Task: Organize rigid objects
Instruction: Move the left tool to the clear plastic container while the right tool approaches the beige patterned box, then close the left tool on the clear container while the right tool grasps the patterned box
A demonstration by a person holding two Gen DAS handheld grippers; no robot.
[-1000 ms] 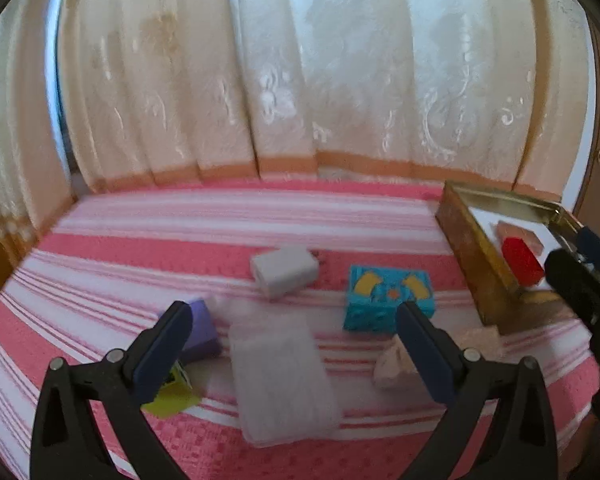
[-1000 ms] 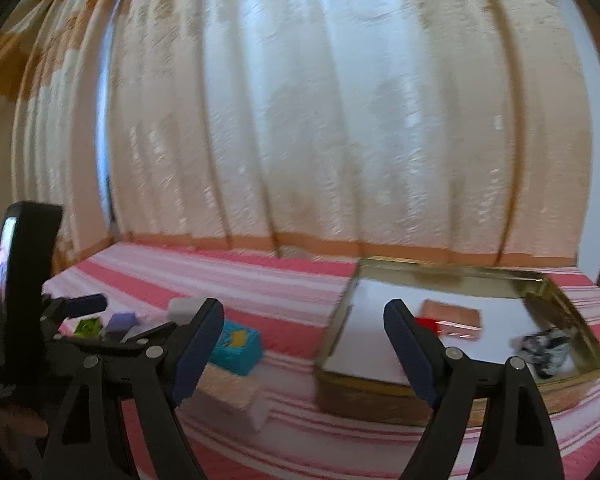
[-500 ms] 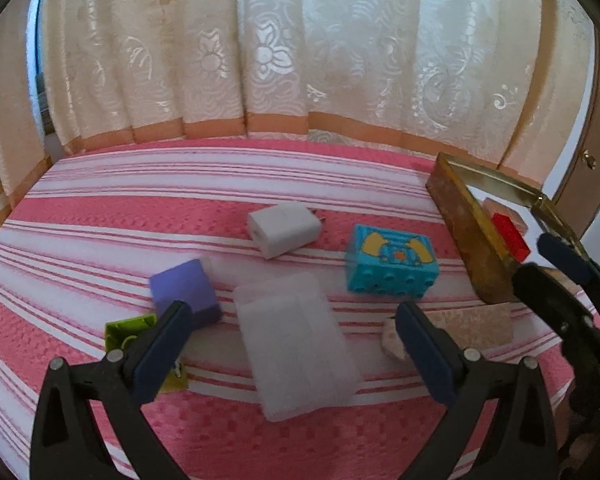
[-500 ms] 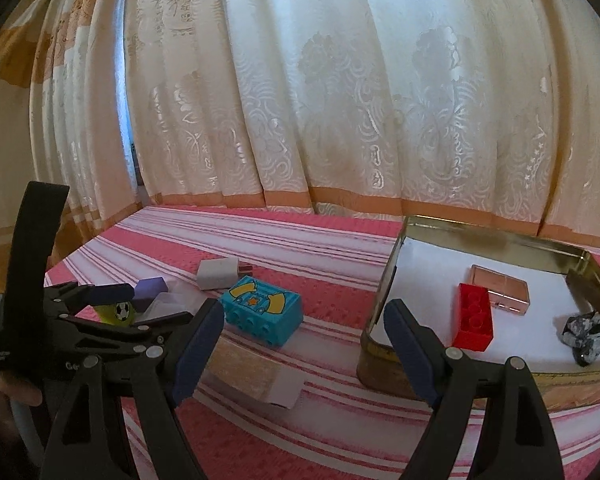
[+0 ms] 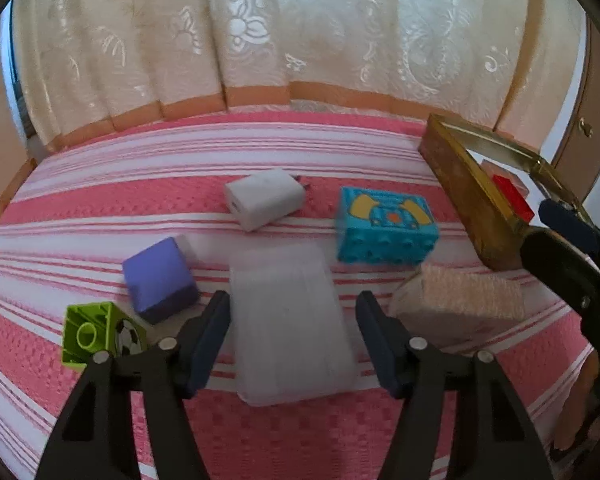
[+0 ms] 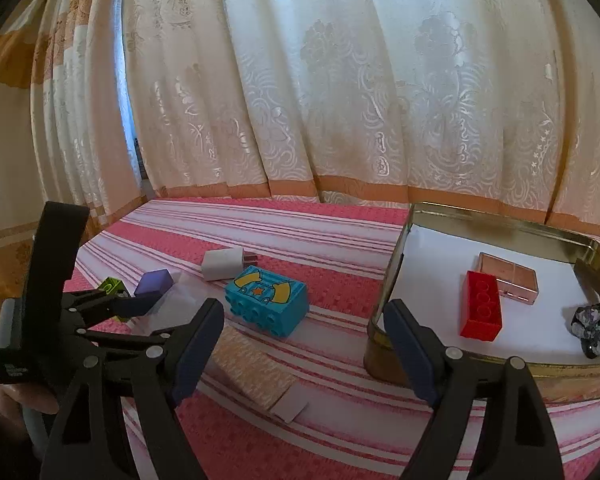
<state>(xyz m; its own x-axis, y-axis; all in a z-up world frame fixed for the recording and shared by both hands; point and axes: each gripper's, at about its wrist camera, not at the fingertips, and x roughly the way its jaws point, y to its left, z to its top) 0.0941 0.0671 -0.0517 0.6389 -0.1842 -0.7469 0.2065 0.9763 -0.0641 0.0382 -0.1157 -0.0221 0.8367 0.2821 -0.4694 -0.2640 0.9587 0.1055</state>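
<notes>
Clear plastic box between closing left tool pads, apparently untouched

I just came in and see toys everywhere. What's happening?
A person is tidying small things off a pink striped cloth into a gold tin. The left hand-held gripper has just been closing around a clear plastic box, apparently not pinching it yet. The right hand-held gripper is open and empty. A red brick already lies in the tin; a blue block waits outside.
</notes>
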